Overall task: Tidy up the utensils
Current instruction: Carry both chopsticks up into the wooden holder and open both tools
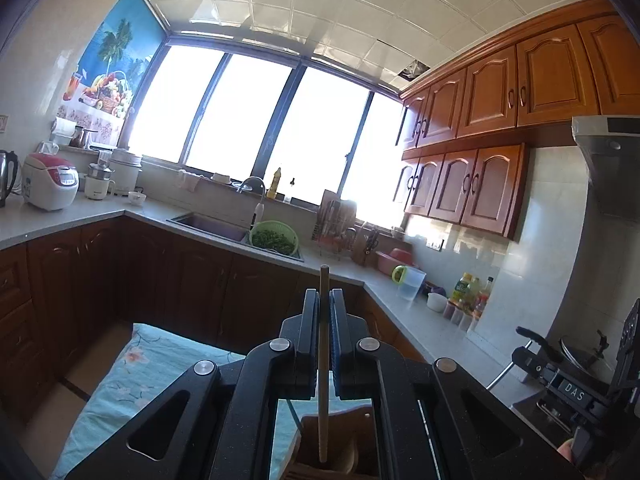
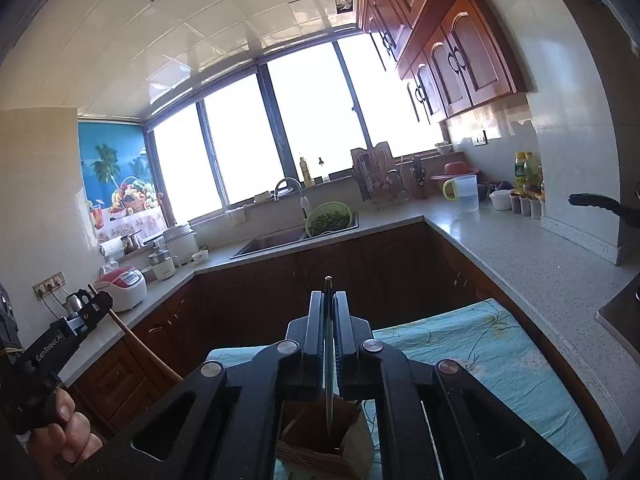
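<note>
In the left wrist view, the left gripper [image 1: 324, 304] has its jaws drawn in tight on a pale wooden chopstick [image 1: 323, 364], which stands upright between the pads. Its top pokes out past the fingertips toward 12 o'clock, and its lower end dips into a brown wooden holder [image 1: 344, 444] at 6 o'clock, under the gripper body. The holder sits on a light blue flowered cloth [image 1: 152, 368] that spreads out toward 8 o'clock. Beyond, at 12 o'clock from the fingertips, a green colander [image 1: 274, 237] of greens rests in the sink [image 1: 208, 222]. At 4 o'clock the other tool shows at the frame edge.

In the right wrist view, the person's left hand [image 2: 68, 428] grips the left tool at 8 o'clock, with the chopstick slanting through its front end. The right gripper [image 2: 328, 308] is at centre, its jaws nearly closed on a thin dark metal utensil [image 2: 329, 360] seen edge-on; what kind of utensil it is cannot be told. It stands upright, its tip above the fingertips at 12 o'clock and its lower end inside the same holder at 6 o'clock. The cloth lies toward 4 o'clock, beside the speckled worktop [image 2: 540, 264] at 2 o'clock.
</note>
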`<state>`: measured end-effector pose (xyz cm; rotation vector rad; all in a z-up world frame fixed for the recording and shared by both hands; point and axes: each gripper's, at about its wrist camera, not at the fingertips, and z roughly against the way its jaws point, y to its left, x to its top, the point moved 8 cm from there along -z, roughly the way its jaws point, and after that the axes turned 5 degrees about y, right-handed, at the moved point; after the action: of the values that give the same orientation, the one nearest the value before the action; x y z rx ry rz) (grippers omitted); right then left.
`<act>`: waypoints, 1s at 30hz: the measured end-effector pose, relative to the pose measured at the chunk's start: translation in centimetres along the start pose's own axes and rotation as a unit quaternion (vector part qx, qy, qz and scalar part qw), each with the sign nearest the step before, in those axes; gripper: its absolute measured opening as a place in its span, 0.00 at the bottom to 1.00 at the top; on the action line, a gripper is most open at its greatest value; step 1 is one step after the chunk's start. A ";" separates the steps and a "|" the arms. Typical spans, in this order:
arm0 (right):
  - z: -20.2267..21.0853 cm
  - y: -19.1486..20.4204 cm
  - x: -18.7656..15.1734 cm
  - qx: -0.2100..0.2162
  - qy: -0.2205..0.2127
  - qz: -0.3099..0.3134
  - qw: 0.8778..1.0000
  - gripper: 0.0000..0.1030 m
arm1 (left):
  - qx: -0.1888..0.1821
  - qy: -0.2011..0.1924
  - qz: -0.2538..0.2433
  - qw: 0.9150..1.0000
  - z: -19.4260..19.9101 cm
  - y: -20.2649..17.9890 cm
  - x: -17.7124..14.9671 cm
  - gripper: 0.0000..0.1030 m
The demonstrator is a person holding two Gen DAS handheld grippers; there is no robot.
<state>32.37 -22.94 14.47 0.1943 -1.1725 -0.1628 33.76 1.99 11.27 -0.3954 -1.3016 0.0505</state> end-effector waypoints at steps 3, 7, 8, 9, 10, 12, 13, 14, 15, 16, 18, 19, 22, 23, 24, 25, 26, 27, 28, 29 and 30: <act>-1.9 -0.8 -1.2 -0.012 0.012 -0.007 1.000 0.04 | 0.008 0.012 0.012 1.000 -2.7 0.4 -2.9 0.03; -3.6 -2.1 -3.5 -0.020 0.026 -0.023 0.999 0.04 | 0.017 0.036 0.022 0.999 -6.1 0.5 -5.8 0.03; -4.0 -2.4 -4.1 -0.020 0.030 -0.028 0.999 0.04 | 0.020 0.040 0.022 0.999 -6.8 0.7 -6.1 0.03; -4.4 -2.7 -4.6 -0.021 0.033 -0.031 0.999 0.04 | 0.023 0.047 0.023 0.998 -7.5 0.8 -6.7 0.03; -4.6 -2.9 -5.1 -0.022 0.035 -0.033 0.999 0.04 | 0.024 0.053 0.023 0.998 -8.2 0.9 -7.0 0.03; -5.3 -3.2 -6.2 -0.022 0.043 -0.037 0.998 0.04 | 0.029 0.064 0.021 0.997 -9.4 1.2 -7.9 0.03; -5.6 -3.3 -6.6 -0.023 0.047 -0.039 0.998 0.04 | 0.029 0.069 0.021 0.997 -9.6 1.6 -7.9 0.03; -5.9 -3.3 -7.1 -0.024 0.052 -0.039 0.998 0.04 | 0.029 0.075 0.020 0.997 -10.2 1.6 -8.2 0.04; -6.2 -3.3 -7.4 -0.025 0.057 -0.040 0.997 0.04 | 0.031 0.080 0.019 0.996 -10.5 1.7 -8.2 0.04; -6.5 -3.3 -7.9 -0.025 0.063 -0.040 0.997 0.04 | 0.032 0.086 0.018 0.996 -10.5 2.0 -8.1 0.04; -6.6 -3.4 -8.2 -0.029 0.063 -0.039 0.997 0.05 | 0.031 0.084 0.013 0.996 -10.7 2.0 -7.7 0.05; -6.6 -3.4 -8.3 -0.029 0.064 -0.038 0.997 0.05 | 0.033 0.084 0.008 0.996 -10.8 1.9 -7.4 0.05; -6.6 -3.4 -8.2 -0.030 0.066 -0.037 0.997 0.05 | 0.033 0.085 0.003 0.996 -10.7 1.7 -6.4 0.05; -6.6 -3.4 -8.1 -0.029 0.067 -0.037 0.997 0.05 | 0.032 0.086 0.003 0.996 -10.7 1.7 -6.2 0.05; -6.7 -3.4 -8.1 -0.029 0.067 -0.037 0.997 0.05 | 0.031 0.086 0.002 0.996 -10.5 1.8 -6.1 0.05; -6.7 -3.3 -8.1 -0.029 0.068 -0.037 0.997 0.05 | 0.032 0.086 0.001 0.996 -10.5 1.8 -6.0 0.05; -6.6 -3.3 -8.1 -0.029 0.068 -0.037 0.997 0.05 | 0.032 0.086 0.000 0.996 -10.4 2.0 -6.1 0.05; -6.6 -3.3 -8.2 -0.029 0.068 -0.038 0.997 0.05 | 0.032 0.086 -0.001 0.996 -10.4 2.0 -6.1 0.05; -6.7 -3.3 -8.1 -0.028 0.068 -0.038 0.997 0.05 | 0.032 0.087 -0.001 0.996 -10.4 2.1 -6.1 0.05; -6.6 -3.3 -8.1 -0.028 0.069 -0.039 0.996 0.05 | 0.031 0.089 -0.001 0.996 -10.3 2.2 -6.2 0.05; -6.7 -3.3 -8.2 -0.027 0.072 -0.040 0.996 0.09 | 0.029 0.094 0.001 0.995 -10.1 2.5 -6.6 0.05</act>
<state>35.40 -23.87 3.79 0.2022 -1.0157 -0.2471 41.97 0.03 2.22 -0.3436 -1.1111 0.0510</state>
